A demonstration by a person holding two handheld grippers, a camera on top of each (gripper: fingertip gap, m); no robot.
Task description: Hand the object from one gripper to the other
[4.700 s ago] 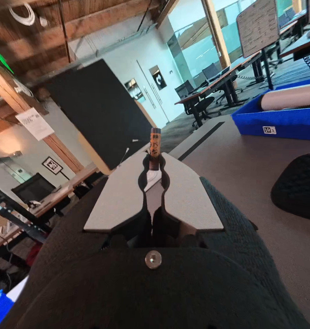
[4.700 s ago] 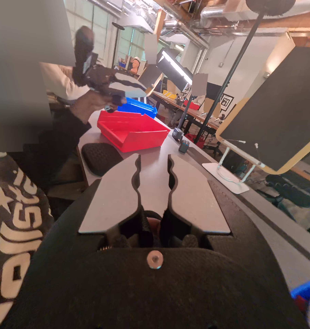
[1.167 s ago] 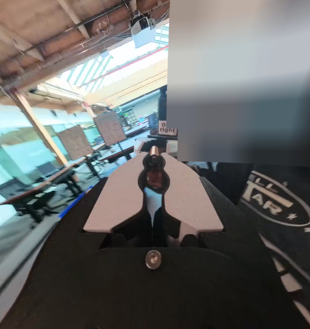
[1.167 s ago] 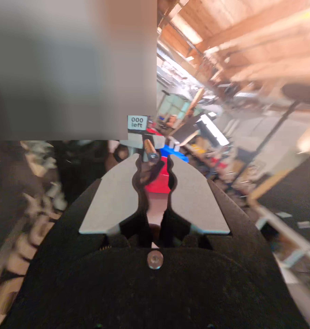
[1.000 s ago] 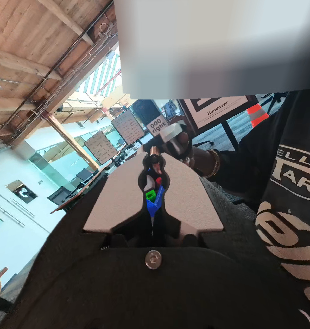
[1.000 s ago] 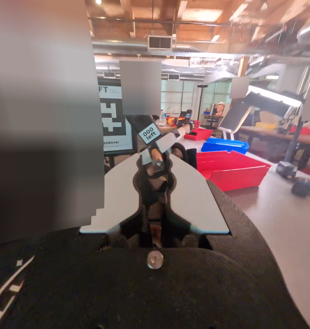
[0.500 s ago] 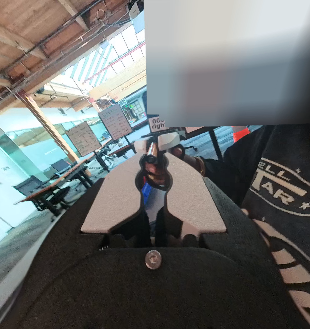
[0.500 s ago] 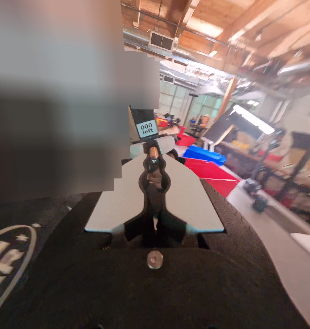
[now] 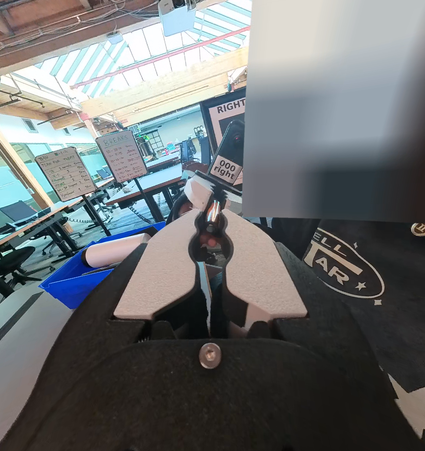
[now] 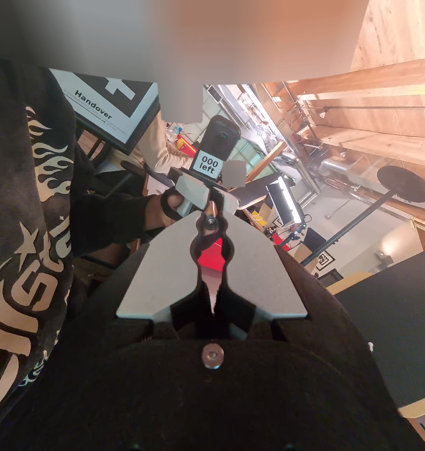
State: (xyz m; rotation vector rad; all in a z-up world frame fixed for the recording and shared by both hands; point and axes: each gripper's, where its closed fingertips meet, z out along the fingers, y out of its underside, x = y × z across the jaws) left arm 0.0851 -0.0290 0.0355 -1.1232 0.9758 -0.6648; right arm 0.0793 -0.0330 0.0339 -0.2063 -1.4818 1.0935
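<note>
Timber-ceilinged workshop; shiny metal cylinder (image 9: 212, 214).

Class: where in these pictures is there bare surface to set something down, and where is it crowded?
Bare: the grey table beside the blue bin. Crowded: the left tongs and right tongs meet tip to tip, both on the metal cylinder.

Grippers tip to tip

The small copper-and-black cylindrical battery (image 9: 212, 216) sits between the left gripper (image 9: 211, 214) and, opposite beyond it, the right gripper (image 9: 212, 195).
</note>
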